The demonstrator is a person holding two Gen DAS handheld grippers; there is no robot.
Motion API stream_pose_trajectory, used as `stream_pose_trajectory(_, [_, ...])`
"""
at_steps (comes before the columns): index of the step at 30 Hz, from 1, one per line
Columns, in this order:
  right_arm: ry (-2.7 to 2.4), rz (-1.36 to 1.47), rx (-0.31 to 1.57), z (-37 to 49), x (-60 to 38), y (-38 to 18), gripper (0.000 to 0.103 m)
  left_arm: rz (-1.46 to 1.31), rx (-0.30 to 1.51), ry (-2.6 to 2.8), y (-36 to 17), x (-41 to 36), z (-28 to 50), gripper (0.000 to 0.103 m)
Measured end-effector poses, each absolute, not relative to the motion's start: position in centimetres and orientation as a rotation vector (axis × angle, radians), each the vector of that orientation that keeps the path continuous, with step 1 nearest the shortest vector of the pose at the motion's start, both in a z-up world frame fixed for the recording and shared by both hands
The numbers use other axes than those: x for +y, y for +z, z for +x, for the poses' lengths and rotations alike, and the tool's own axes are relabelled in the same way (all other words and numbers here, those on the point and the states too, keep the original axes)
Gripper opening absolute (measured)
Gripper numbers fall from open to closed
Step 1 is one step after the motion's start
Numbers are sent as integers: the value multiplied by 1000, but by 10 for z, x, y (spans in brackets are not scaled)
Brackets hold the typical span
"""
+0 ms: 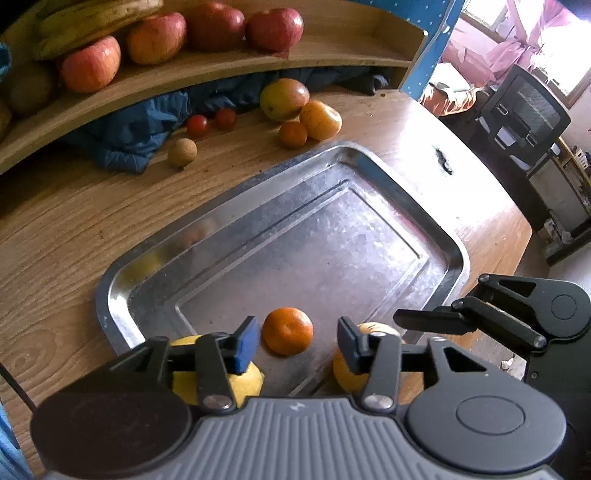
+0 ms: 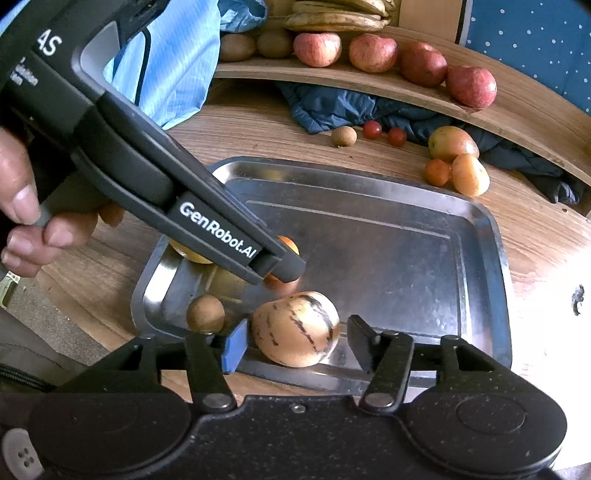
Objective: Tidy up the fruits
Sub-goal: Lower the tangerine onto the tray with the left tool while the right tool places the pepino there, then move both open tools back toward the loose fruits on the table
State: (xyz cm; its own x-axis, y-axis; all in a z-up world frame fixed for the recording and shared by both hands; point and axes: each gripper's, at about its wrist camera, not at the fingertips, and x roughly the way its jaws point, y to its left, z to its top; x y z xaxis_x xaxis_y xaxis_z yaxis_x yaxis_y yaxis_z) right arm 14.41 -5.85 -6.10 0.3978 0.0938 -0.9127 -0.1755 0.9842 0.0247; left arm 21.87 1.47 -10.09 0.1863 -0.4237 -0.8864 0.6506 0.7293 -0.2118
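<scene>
Releasing both fruits: left gripper [image 1: 297,341] apart around the tangerine [image 1: 287,331], right gripper [image 2: 293,341] clear of the striped melon [image 2: 295,328]; best lift straight up off the tray [image 1: 369,162].

Yellow fruit [image 1: 255,380] half hidden behind left gripper [image 1: 297,345], bananas [image 2: 334,16] cropped

4 apples [image 2: 317,48], 2 cherry toms [image 2: 372,129]

Left gripper [image 1: 297,343] pointed steeply downward, jaws parted and pressing on nothing. Right gripper [image 2: 297,341] stood likewise tilted down just right of it, jaws apart, pads clear of any surface. A bare hand [image 2: 26,221] at the near left clasped the left gripper's handle, fingers curled.
</scene>
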Motion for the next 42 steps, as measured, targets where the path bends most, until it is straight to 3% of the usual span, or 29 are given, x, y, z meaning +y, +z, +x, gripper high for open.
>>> stream_pose_trajectory(7, [146,-86,1131,142,-62,-49,84,202,1076,-776,-79,26,213,92])
stream_pose_trajectory(12, [141,-101,1136,142,-63,-42,95,205,1055,-778,-69,41,208,103])
stream_pose_trajectory(17, [144,-112,1158,140,-62,-38,101,229,1066,-791,-69,59,202,103])
stream_pose_trajectory(42, [88,-180,1202,138,-61,-33,102,346,1152,-726,-79,101,197,103])
